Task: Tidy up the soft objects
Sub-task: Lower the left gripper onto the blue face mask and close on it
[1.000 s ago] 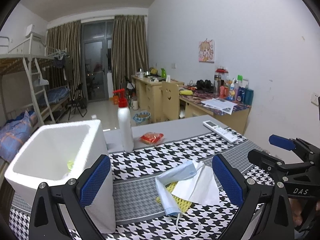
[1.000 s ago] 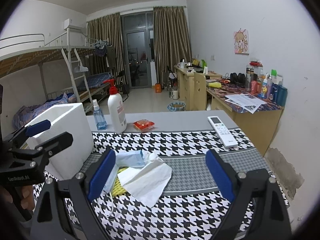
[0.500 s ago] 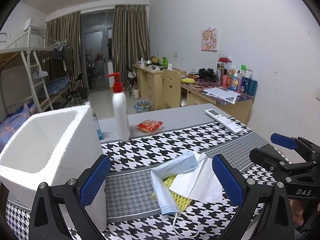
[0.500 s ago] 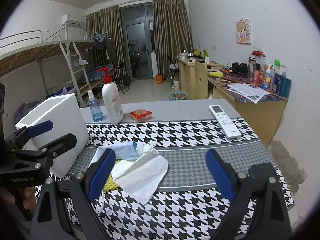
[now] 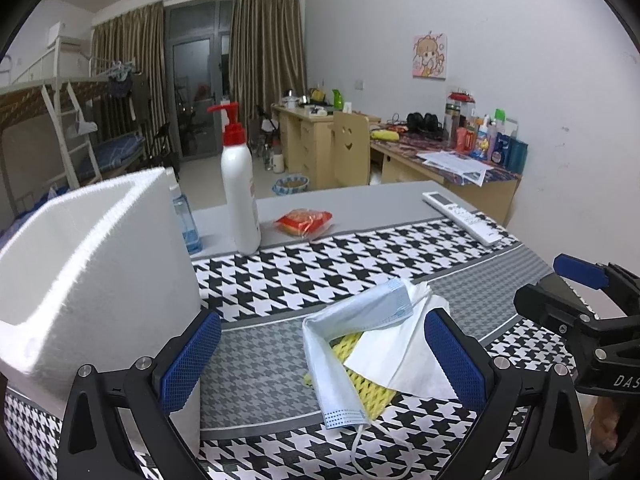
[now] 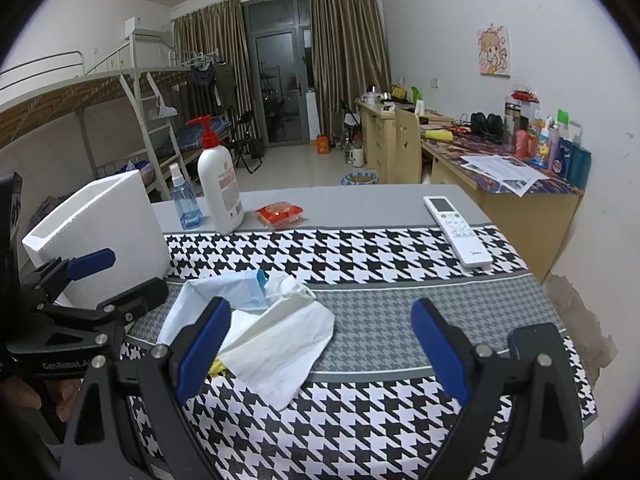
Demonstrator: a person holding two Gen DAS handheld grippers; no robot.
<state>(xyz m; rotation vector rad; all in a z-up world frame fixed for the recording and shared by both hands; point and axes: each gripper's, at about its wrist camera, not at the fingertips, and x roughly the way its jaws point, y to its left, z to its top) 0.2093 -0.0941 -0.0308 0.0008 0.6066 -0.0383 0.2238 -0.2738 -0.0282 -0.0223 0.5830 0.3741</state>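
Note:
A pile of soft things lies on the houndstooth cloth: a light blue face mask, a white tissue and a yellow mesh cloth under them. A white foam box stands to the pile's left. My left gripper is open and empty, low over the cloth, with the pile between its fingers. My right gripper is open and empty, just right of the pile. Each gripper shows in the other's view, the right and the left.
At the back of the table stand a white pump bottle, a small blue spray bottle, a red snack packet and a white remote. Desks, a chair and a bunk bed lie beyond.
Both grippers have dropped lower toward the table, so the box's inside is out of the left view. Both stay open; the pile has not moved.

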